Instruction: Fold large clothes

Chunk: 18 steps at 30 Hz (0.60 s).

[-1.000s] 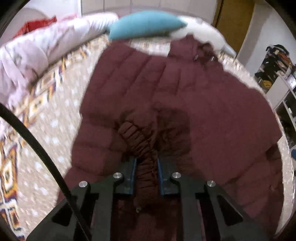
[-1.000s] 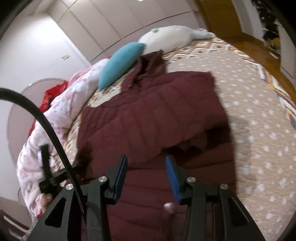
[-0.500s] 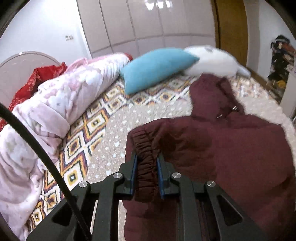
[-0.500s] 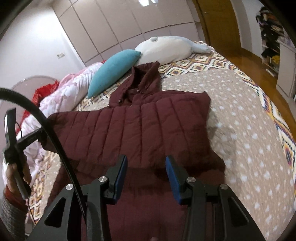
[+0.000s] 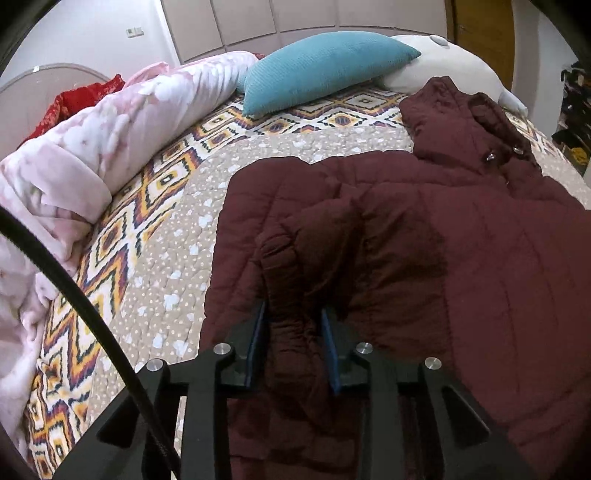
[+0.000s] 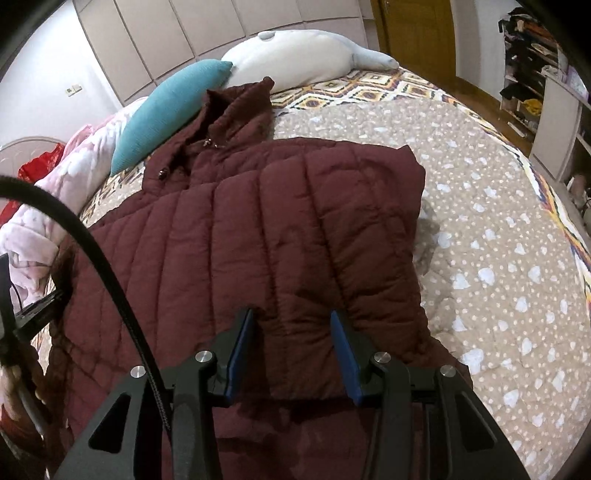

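Behind everything runs a wall of pale cupboard doors [image 5: 258, 22], with a wooden door [image 6: 417, 40] at the upper right of my right-hand view. Below them the bed's patterned bedspread [image 5: 162, 266] fills most of both frames. A teal pillow [image 5: 325, 62] and a white plush cushion [image 6: 295, 55] lie at the top, and a rolled pink blanket [image 5: 81, 147] runs down the left edge.

Spread across the bedspread is the maroon puffer jacket [image 6: 266, 229], hood [image 5: 454, 110] toward the pillows. In my left view its sleeve [image 5: 314, 243] lies folded over the body, the gathered cuff [image 5: 291, 347] sitting between the blue pads [image 5: 258, 343] of my left gripper [image 5: 293, 345], whose jaws are opening around it. My right gripper [image 6: 293, 350] hangs at lower centre with its jaws parted about halfway, jacket fabric showing between them, nothing gripped.
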### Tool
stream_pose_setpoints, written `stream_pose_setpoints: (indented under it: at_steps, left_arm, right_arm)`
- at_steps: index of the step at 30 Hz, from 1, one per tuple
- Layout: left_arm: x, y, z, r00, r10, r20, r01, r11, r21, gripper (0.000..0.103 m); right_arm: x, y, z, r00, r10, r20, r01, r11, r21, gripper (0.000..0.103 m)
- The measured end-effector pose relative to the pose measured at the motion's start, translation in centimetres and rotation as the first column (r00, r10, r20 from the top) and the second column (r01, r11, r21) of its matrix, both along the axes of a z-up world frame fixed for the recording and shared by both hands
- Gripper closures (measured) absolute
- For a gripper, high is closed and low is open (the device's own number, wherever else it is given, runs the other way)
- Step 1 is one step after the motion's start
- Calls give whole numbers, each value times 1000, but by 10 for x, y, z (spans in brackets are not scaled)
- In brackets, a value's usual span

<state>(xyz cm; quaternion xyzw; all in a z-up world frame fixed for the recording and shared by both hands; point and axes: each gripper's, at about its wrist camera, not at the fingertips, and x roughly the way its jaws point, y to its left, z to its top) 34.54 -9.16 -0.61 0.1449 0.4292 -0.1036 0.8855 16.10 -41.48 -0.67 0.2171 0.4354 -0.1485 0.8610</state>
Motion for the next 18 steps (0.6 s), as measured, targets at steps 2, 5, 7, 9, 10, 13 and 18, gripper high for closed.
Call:
stream_pose_setpoints:
  at_steps: [2, 5, 7, 9, 10, 13, 18]
  left_arm:
    - [-2, 0, 3, 1000, 3, -6, -3, 1000, 9, 73]
    - [-17, 8, 19, 1000, 27, 11, -27, 999, 29, 70]
    - [-38, 16, 36, 999, 22, 47, -23, 999, 25, 70]
    - [-63, 26, 52, 997, 18, 79, -19, 1000, 16, 66]
    - [-77, 31, 61, 996, 16, 91, -16, 1000, 6, 66]
    - [-117, 53, 88, 996, 20, 92, -15, 998, -55, 64]
    - [-171, 82, 135, 994, 41, 103, -28, 991, -132, 56]
  right_arm:
    - [1, -1, -1, 1000, -1, -7, 1, 1000, 4, 56]
    - [3, -1, 1, 1000, 7, -27, -7, 1000, -3, 56]
    - [1, 0, 9, 999, -10, -49, 10, 1000, -14, 56]
    - [-5, 5, 24, 999, -20, -49, 18, 1000, -25, 55]
    - [-18, 16, 51, 1000, -15, -22, 14, 999, -48, 55]
    - [-30, 28, 79, 1000, 1, 1, -1, 997, -74, 55]
    - [-63, 63, 172, 995, 51, 86, -36, 986, -164, 55]
